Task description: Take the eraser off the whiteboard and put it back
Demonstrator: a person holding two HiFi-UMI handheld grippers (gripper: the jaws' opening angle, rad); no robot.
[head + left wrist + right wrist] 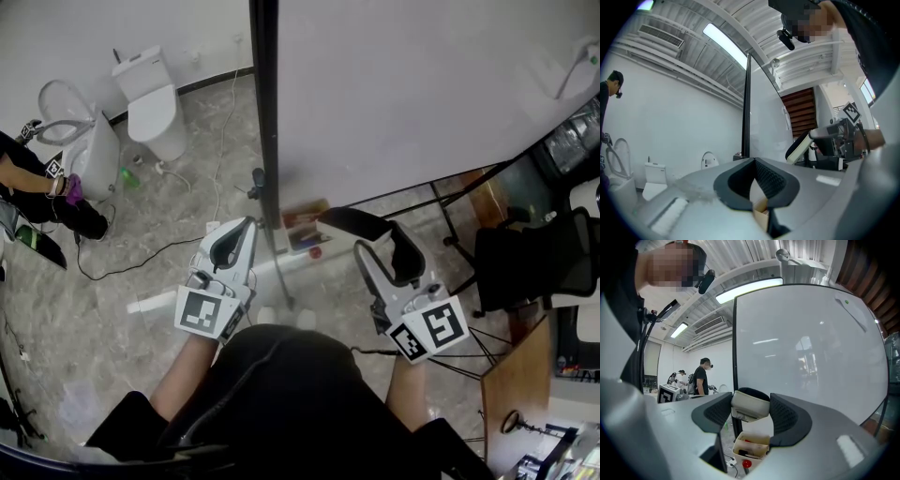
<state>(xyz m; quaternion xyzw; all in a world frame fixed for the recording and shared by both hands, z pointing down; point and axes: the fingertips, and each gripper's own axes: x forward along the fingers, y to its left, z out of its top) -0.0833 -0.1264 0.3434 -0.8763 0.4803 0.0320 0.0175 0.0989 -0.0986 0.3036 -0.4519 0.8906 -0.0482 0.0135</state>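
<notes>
From where I stand, the left gripper point(246, 231) sits at about seven o'clock in the head view, its jaws pressed together on nothing, its nose toward the whiteboard's dark edge post point(264, 103). Just right of that post, the marker tray point(306, 225) hangs below the board. At five o'clock, the right gripper point(381, 246) has its pads clamped on the eraser point(750, 408), which is off the board and in the air. Its long axis runs out past the jaw tips toward eleven o'clock. The whiteboard point(412, 94) lies straight ahead of it at twelve, so I'd judge the return is the right hand's move alone.
</notes>
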